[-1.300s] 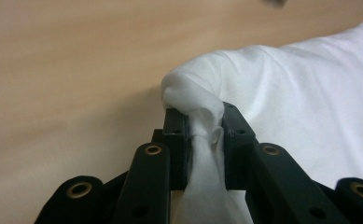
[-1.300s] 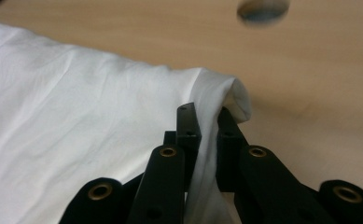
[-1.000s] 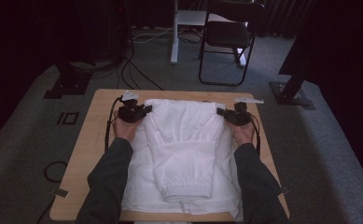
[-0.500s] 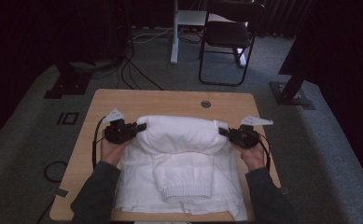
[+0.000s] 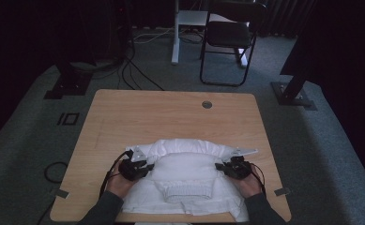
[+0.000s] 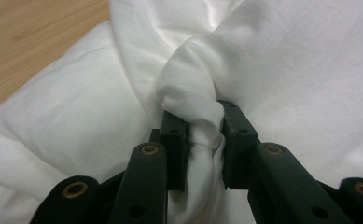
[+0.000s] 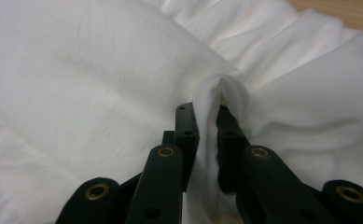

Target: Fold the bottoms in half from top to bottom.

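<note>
A white garment [image 5: 187,180] is lying on the near part of the wooden surface [image 5: 171,117], close to the person's side. It is soft and thick, and its far part is sitting folded over the near part in a puffy roll. A ribbed edge is showing in the middle of the garment, facing the person.

The left tongs [image 5: 145,167] are pinching the left end of the folded part. In the left gripper view, a twisted bunch of white cloth [image 6: 193,107] is sitting between the two black jaws, and the jaws are squeezing it from both sides. So the left tongs [image 6: 202,140] are clamped on the garment.

The right tongs [image 5: 223,168] are pinching the right end of the folded part. In the right gripper view, a thin fold of white cloth [image 7: 216,93] is standing up between the jaws, and they are pressing tight on it. So the right tongs [image 7: 208,140] are clamped on the garment too.

The two hands are holding the tongs level with each other, one at each side of the garment. A dark chair [image 5: 229,37] is standing on the grey floor beyond the surface.
</note>
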`<action>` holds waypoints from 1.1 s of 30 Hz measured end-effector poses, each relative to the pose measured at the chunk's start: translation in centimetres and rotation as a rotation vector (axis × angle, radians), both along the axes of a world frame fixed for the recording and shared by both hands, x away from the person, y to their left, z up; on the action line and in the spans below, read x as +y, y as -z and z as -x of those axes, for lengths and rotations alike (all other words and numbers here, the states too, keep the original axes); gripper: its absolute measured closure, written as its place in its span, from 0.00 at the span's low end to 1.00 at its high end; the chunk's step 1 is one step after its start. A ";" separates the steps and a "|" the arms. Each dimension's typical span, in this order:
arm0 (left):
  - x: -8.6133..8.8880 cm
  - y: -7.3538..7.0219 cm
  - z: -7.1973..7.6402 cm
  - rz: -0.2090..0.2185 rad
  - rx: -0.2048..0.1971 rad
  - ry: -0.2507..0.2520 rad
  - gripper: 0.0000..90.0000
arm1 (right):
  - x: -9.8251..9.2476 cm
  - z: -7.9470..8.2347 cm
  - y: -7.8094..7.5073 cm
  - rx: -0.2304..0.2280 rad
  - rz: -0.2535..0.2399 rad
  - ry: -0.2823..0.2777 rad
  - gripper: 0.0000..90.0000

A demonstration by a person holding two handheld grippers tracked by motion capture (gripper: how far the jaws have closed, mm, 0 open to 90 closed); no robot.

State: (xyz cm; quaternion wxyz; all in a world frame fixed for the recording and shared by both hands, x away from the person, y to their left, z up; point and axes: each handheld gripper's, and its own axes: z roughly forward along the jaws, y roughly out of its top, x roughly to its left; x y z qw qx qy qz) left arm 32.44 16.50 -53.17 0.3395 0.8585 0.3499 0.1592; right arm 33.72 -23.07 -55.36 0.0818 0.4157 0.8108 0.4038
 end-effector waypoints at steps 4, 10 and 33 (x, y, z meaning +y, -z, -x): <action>-0.2 0.4 -1.0 0.022 -0.031 -0.074 0.83 | 0.4 -1.4 0.0 0.003 0.010 0.020 0.90; -0.5 0.5 -3.7 0.034 -0.024 -0.142 0.83 | 1.0 -4.6 0.0 0.004 0.017 0.069 0.90; 1.3 -1.6 -11.0 0.218 0.065 -0.265 0.83 | 2.6 -10.9 -1.4 0.008 0.028 0.151 0.90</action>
